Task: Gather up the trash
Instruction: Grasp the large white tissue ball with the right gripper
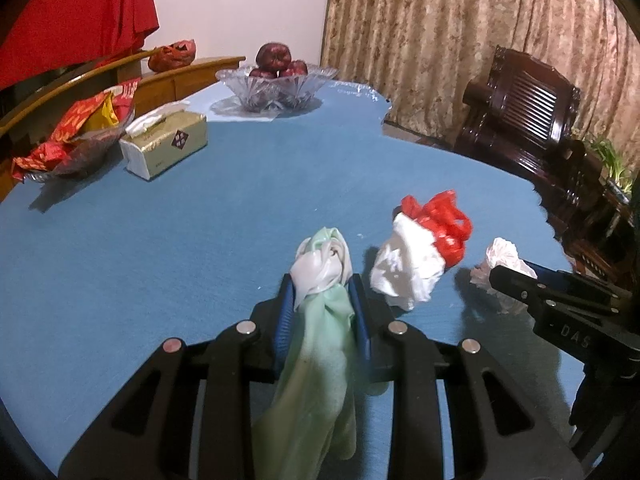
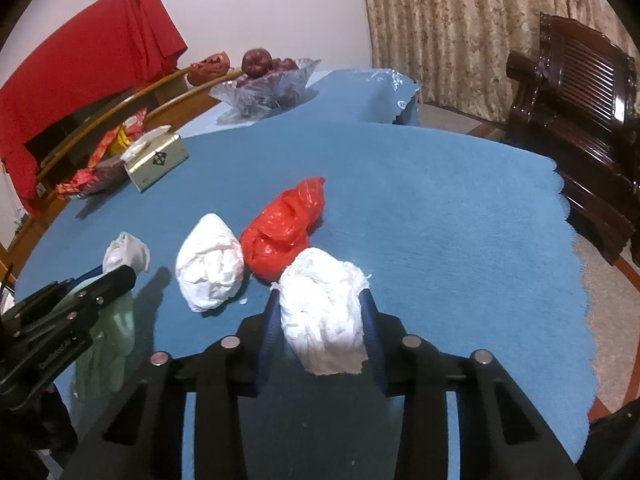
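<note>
From my station I count two grippers: left gripper (image 1: 322, 284), right gripper (image 2: 320, 300). Crumpled white paper wads: two, one wad (image 2: 322, 312) at the near right, a second wad (image 2: 210, 268) left of it. Red plastic bags on the cloth: one (image 2: 282, 228). Pale green bags (image 1: 320, 344): one. Tissue boxes (image 1: 166, 144): one. Glass fruit bowls (image 1: 276, 86): one, with at least three dark red fruits (image 1: 273, 56) showing. Dishes of red wrappers (image 1: 76, 136): one. Dark wooden chairs (image 2: 576, 100): one.
</note>
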The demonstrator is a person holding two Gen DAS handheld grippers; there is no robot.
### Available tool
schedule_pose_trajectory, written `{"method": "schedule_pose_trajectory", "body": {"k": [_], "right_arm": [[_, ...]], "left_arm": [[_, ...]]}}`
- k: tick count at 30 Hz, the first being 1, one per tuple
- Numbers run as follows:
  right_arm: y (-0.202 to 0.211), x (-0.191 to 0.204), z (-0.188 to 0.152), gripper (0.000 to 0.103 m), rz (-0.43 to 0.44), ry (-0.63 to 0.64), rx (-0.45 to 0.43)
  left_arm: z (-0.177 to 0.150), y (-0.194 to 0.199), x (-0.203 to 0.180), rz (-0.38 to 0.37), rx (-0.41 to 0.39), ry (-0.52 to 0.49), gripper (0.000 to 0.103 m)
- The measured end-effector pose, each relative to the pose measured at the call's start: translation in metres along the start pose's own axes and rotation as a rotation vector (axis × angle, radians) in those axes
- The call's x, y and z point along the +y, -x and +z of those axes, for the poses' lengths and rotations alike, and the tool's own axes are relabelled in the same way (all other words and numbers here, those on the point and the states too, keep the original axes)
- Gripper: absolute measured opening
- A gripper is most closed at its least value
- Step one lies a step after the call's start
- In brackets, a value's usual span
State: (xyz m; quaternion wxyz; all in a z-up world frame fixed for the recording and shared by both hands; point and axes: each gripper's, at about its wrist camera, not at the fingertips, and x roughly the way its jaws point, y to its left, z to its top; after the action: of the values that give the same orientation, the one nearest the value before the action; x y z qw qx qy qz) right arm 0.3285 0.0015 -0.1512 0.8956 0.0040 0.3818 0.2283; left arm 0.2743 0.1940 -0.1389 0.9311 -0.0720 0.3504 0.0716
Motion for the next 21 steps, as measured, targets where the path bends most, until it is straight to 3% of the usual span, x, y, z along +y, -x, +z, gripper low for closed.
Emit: {"method": "schedule_pose_trajectory", "body": {"k": [21], "right_arm": [[0.134, -0.01, -0.022, 0.038, -0.041, -0.035, -0.154]], "left_arm": [[-0.005, 0.095, -0.063, -0.133, -0.102, -0.054, 0.026]]}}
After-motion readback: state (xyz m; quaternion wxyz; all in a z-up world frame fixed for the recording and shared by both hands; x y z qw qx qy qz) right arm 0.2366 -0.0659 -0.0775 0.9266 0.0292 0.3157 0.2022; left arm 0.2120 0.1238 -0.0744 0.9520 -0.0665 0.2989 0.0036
